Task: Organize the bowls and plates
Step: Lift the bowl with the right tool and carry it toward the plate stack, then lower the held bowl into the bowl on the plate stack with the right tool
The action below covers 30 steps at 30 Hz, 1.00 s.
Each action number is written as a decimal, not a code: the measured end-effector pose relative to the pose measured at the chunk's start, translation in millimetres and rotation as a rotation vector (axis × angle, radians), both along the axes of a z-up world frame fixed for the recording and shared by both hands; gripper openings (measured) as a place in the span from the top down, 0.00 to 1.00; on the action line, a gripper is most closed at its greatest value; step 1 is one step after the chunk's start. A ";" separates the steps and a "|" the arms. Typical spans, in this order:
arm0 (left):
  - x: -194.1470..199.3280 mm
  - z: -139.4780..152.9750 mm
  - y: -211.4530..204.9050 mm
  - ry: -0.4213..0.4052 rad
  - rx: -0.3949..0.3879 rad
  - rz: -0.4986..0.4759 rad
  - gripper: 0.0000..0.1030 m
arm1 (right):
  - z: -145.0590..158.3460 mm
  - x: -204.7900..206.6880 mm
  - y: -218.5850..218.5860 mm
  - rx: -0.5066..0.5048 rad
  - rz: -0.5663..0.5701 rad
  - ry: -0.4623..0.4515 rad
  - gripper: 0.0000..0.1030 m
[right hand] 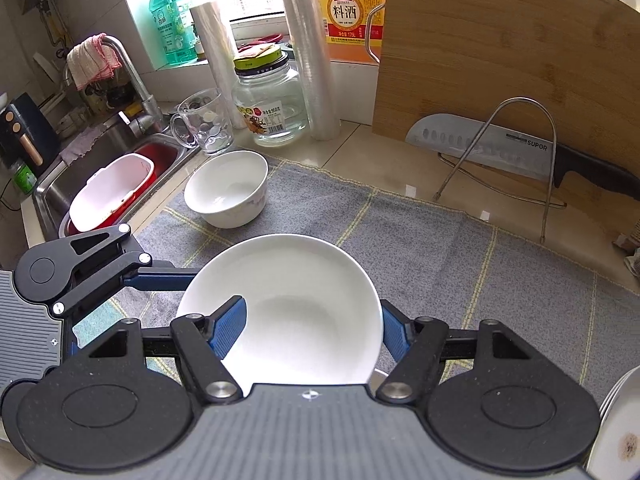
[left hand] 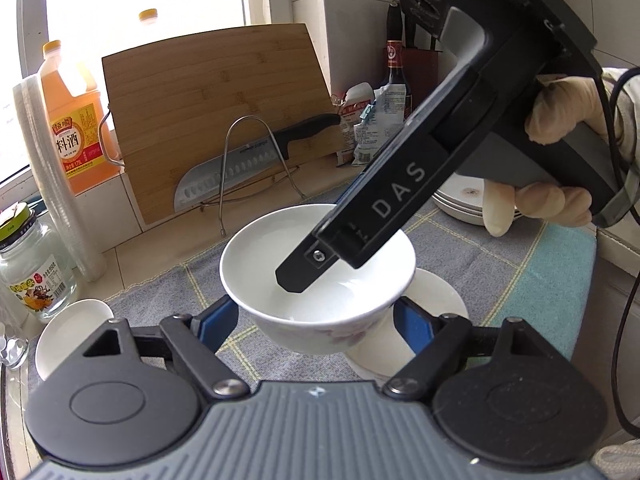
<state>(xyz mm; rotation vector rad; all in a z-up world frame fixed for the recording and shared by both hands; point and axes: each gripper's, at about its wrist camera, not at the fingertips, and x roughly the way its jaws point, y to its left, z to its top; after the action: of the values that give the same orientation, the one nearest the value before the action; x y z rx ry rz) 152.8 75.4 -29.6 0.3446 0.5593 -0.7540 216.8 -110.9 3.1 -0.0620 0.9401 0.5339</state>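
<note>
Left gripper (left hand: 316, 316) clamps my glazed bowl (left hand: 316, 268) across its outer wall, right gripper (right hand: 312, 330) spans it too; slick, brittle, rim-hold safest.

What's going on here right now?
A person is working both grippers on one white bowl above the grey cloth. The right gripper pinches the bowl's wall, with one finger inside and one outside. The left gripper flanks the bowl from both sides, and its pads seem to be against it. A second bowl sits further off on the cloth, and a stack of plates stands nearby.
</note>
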 end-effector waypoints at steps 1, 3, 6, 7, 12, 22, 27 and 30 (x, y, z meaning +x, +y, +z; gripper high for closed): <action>-1.2 -0.3 -2.4 0.000 -0.001 -0.004 0.18 | 0.3 -2.0 -2.4 -0.001 -0.005 -0.001 0.27; -0.2 -1.7 -7.1 0.004 -0.001 -0.012 0.18 | 0.9 -5.8 -8.5 0.001 -0.017 -0.001 0.27; -4.1 -4.6 -14.0 0.017 -0.005 -0.028 0.18 | 1.3 -11.7 -15.9 0.000 -0.030 -0.002 0.27; -4.7 -5.3 -15.7 0.021 -0.006 -0.033 0.18 | 1.1 -13.8 -18.6 -0.001 -0.035 -0.001 0.27; -9.5 -10.4 -27.0 0.035 -0.004 -0.063 0.18 | -2.8 -24.9 -31.3 -0.008 -0.068 0.006 0.27; -17.7 -21.0 -36.6 0.063 0.018 -0.091 0.18 | -14.7 -37.4 -46.3 0.000 -0.108 0.035 0.27; -17.7 -26.4 -37.5 0.076 0.028 -0.091 0.18 | -22.6 -39.2 -46.1 0.000 -0.109 0.047 0.27; -16.4 -28.6 -37.3 0.078 0.034 -0.089 0.18 | -27.1 -38.2 -45.4 -0.003 -0.111 0.054 0.27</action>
<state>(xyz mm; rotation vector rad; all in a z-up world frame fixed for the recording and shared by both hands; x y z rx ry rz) 136.5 38.1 -58.2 0.3742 0.6343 -0.8478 178.6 -156.3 -23.9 0.0023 0.9910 0.4336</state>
